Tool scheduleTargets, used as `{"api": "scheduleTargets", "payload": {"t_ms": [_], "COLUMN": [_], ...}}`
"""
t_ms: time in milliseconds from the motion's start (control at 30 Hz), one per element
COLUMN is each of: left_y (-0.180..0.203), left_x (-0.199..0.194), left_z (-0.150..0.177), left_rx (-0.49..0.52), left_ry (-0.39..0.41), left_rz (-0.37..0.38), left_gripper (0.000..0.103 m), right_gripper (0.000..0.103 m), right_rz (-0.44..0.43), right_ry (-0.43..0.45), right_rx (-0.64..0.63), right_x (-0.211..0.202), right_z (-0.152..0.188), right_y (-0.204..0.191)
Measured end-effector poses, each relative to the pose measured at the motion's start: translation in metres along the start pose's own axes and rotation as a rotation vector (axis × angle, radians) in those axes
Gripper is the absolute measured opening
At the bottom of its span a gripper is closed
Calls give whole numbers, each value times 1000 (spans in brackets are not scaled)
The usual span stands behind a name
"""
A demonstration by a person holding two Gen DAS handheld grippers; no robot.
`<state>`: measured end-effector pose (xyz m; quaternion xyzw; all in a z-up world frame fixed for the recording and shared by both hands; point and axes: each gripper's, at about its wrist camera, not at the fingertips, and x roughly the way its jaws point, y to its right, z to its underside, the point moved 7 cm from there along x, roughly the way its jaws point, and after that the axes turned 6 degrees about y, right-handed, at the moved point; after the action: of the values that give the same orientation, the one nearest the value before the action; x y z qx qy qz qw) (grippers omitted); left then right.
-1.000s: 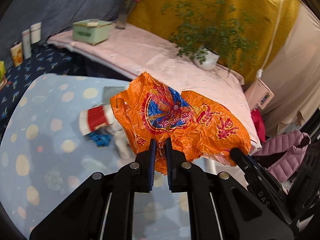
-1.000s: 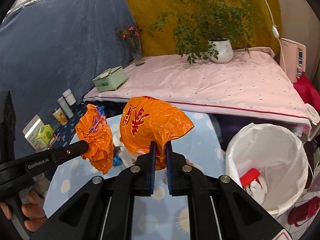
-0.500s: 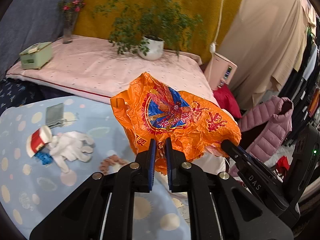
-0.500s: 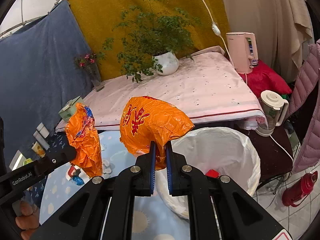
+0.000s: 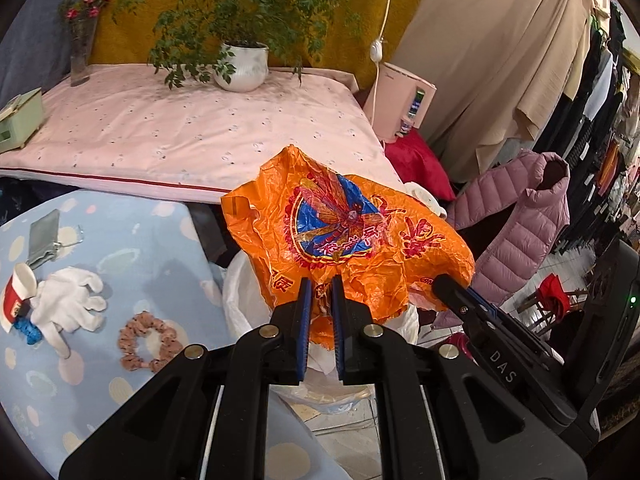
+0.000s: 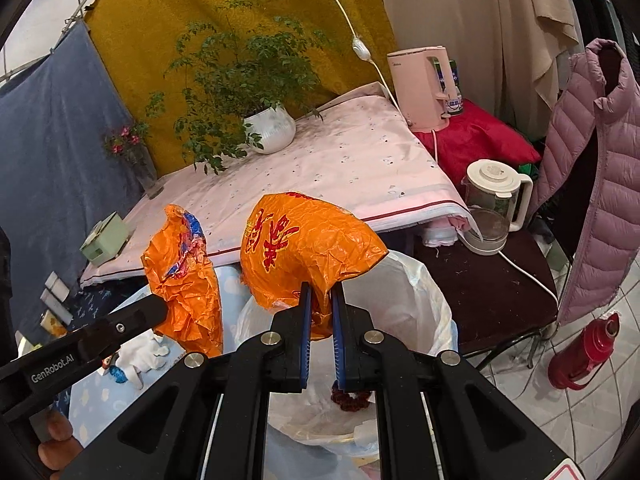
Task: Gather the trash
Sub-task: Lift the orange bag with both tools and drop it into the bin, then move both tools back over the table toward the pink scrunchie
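Both pairs of fingers are pinched nearly closed on one crumpled orange plastic bag [image 5: 348, 240]: the left gripper [image 5: 319, 300] clamps its lower edge below the dragonfly print, and the right gripper [image 6: 319, 304] clamps the other end, the part with red characters. The bag hangs stretched between the two, in the air above the white-lined trash bin [image 6: 404, 300], clear of the blue spotted table [image 5: 132, 240].

The step in hand looks like carrying the bag to the bin, with the drop itself not yet made. The next move seems to call for bringing both grippers over the middle of the bin's mouth and then letting both go together. If only one releases, the light, stiff plastic may swing and catch on the rim or drape over the table edge.

From the right wrist the bin's inside is plain: a white liner with scraps and a dark reddish beaded thing at the bottom, and beside it a chair with a kettle [image 6: 496, 200] and a red flask [image 6: 580, 352] on the floor. From the left wrist the bin is mostly hidden behind the bag, but that view shows what is left on the table: a white glove [image 5: 66, 304], a brown scrunchie [image 5: 148, 340], a red-and-white cup [image 5: 16, 296] and a grey pouch [image 5: 44, 236].
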<state>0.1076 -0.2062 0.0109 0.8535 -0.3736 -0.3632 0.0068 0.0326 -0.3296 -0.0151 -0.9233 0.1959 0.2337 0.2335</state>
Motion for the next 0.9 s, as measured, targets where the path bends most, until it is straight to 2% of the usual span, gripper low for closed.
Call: {"api": "scheduleTargets", "payload": {"t_ms": [100, 167, 200, 233, 300, 533, 900], "left_y": [4, 6, 7, 5, 2, -15, -34], "left_x": [9, 14, 16, 17, 18, 18, 8], "left_z": [1, 2, 2, 2, 1, 3, 5], "left_rx": [3, -1, -3, -2, -2, -8, -40], "left_ry": [-8, -13, -15, -15, -2, -2, 11], "left_rz": [11, 27, 24, 7, -23, -86, -129], "left_gripper": [11, 15, 27, 43, 50, 50, 50], "right_gripper": [10, 11, 15, 16, 21, 39, 44], "right_rz": [6, -1, -3, 5, 4, 3, -24], "right_ry": [-9, -15, -17, -14, -16, -18, -37], "right_rx": [3, 7, 9, 14, 22, 28, -9], "right_x": [5, 8, 9, 10, 13, 15, 15], "right_z": [1, 1, 1, 1, 1, 3, 10], "right_y": [3, 3, 3, 4, 4, 1, -21]}}
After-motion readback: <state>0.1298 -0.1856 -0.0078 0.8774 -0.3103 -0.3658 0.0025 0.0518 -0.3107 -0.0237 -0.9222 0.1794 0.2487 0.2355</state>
